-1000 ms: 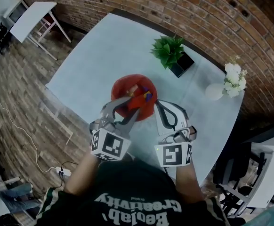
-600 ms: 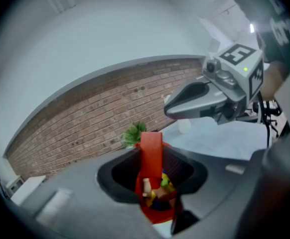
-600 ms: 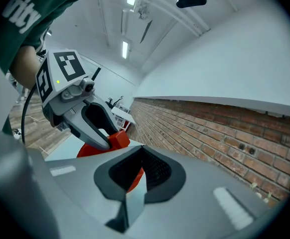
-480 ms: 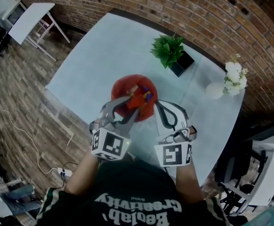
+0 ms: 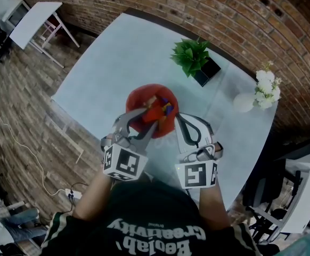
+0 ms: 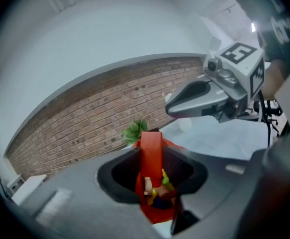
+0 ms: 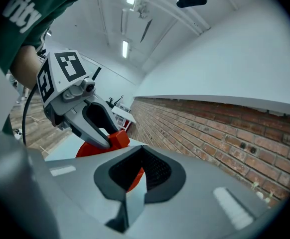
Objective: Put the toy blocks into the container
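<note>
Jaws, left: the left gripper [image 5: 148,119] is clamped on a red block [image 6: 151,151], which is held upright between the pads at the centre of the left gripper view.
Jaws, right: the right gripper [image 5: 180,120] is drawn together with nothing between the jaws, and is held just right of centre in the head view, beside the container.
Block's place: the red block is carried over the container [image 5: 135,99], a red bowl at the centre of the head view. Contact with the rim cannot be told.
Container's load: several small blocks [image 6: 158,189] are seen lying inside, below the held piece.
Table: the bowl is borne by a pale table [image 5: 112,57] that fills the middle of the head view.
Farther off: a potted plant [image 5: 191,57] is set at the upper centre, white flowers [image 5: 265,89] at the right, and a brick wall [image 5: 208,9] along the top.
Step in hand: release over the bowl is judged to be what remains for this block.
Risk, bounce: a tall block let go from height could be knocked off the pile and tipped over the rim.
Risk, nudge: the light bowl could be pushed along the table if the jaws are lowered onto its edge.
Risk, crowding: the two grippers are held close together, so the right one could be struck as the left one is opened.
</note>
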